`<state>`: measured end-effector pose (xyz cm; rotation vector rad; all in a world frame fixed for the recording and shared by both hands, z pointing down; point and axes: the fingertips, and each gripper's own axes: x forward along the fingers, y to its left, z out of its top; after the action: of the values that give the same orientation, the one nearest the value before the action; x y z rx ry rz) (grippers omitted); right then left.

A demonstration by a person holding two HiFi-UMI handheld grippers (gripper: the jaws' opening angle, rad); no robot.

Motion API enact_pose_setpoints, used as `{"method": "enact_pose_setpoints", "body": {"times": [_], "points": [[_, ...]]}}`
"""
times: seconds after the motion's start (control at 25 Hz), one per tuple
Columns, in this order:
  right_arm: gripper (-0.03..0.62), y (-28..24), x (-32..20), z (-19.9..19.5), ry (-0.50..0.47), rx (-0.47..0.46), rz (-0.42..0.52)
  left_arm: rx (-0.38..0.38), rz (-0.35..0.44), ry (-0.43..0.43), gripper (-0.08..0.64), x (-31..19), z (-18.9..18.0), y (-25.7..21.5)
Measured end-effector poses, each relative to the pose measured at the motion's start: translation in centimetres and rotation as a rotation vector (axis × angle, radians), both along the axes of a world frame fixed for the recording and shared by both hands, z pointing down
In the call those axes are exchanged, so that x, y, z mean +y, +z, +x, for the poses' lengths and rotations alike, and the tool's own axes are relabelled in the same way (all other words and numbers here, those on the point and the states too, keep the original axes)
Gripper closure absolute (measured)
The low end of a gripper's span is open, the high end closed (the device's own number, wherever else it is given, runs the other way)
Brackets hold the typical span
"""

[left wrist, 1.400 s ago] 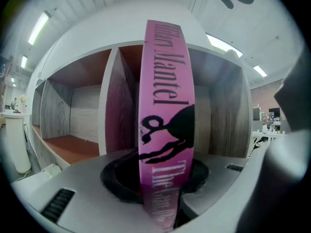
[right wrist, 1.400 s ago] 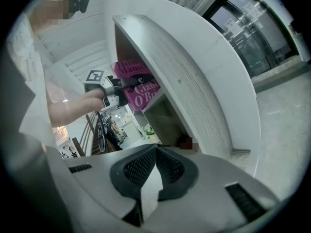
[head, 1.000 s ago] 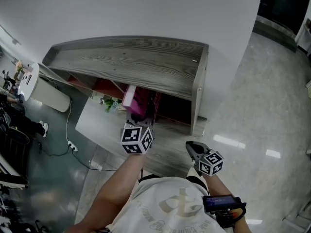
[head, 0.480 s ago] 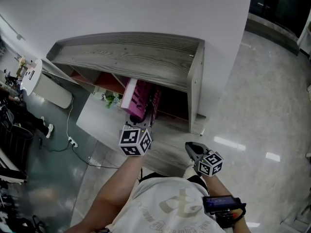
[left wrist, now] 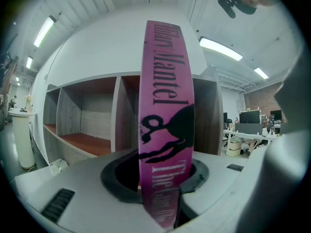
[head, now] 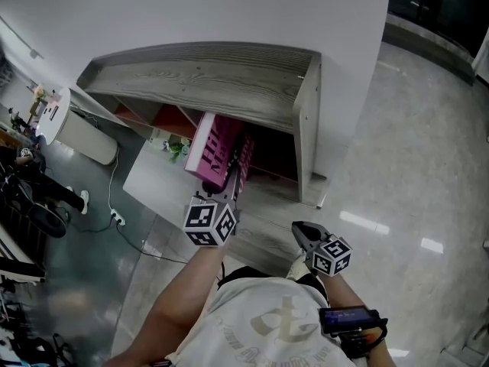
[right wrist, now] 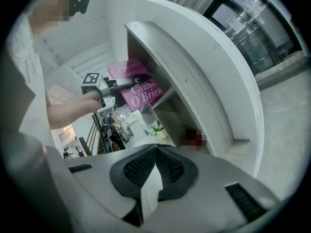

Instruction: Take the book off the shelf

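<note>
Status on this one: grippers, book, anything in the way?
Left gripper shut on pink book. Right gripper shut, empty, away from book. Book tilted at shelf front, partway out. Nothing blocking seen.

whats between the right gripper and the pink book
Head view: only the shelf's bare grey base board lies between right gripper and pink book.

White wall (head: 191,14), glossy grey floor (head: 412,182)

The book (head: 216,155) is bright pink, with black lettering and a black silhouette on its spine. The shelf (head: 214,82) is grey, streaked woodgrain outside and reddish-brown on its inner boards. Black-and-white square markers cover the cubes (head: 210,222). The floor (head: 397,174) is glossy pale grey and the wall (head: 229,14) is white.
</note>
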<state>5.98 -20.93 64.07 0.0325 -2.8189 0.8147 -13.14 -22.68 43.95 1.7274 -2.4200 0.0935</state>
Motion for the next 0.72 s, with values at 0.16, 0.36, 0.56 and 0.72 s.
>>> {"method": "enact_pose_setpoints", "body": {"times": [0.16, 0.36, 0.56, 0.72], "points": [[0.589, -0.3, 0.3, -0.1, 0.009, 0.003, 0.012, 0.005, 0.009, 0.013, 0.405, 0.7, -0.1, -0.2], [0.589, -1.2, 0.9, -0.8, 0.025, 0.006, 0.025, 0.021, 0.021, 0.035, 0.405, 2.0, -0.6, -0.4], [0.589, -1.4, 1.8, -1.5, 0.032, 0.019, 0.033, 0.036, 0.028, 0.053, 0.405, 3.3, -1.2, -0.1], [0.589, -1.6, 2.6, -1.7, 0.036, 0.030, 0.042, 0.046, 0.036, 0.061, 0.405, 4.7, -1.7, 0.0]]}}
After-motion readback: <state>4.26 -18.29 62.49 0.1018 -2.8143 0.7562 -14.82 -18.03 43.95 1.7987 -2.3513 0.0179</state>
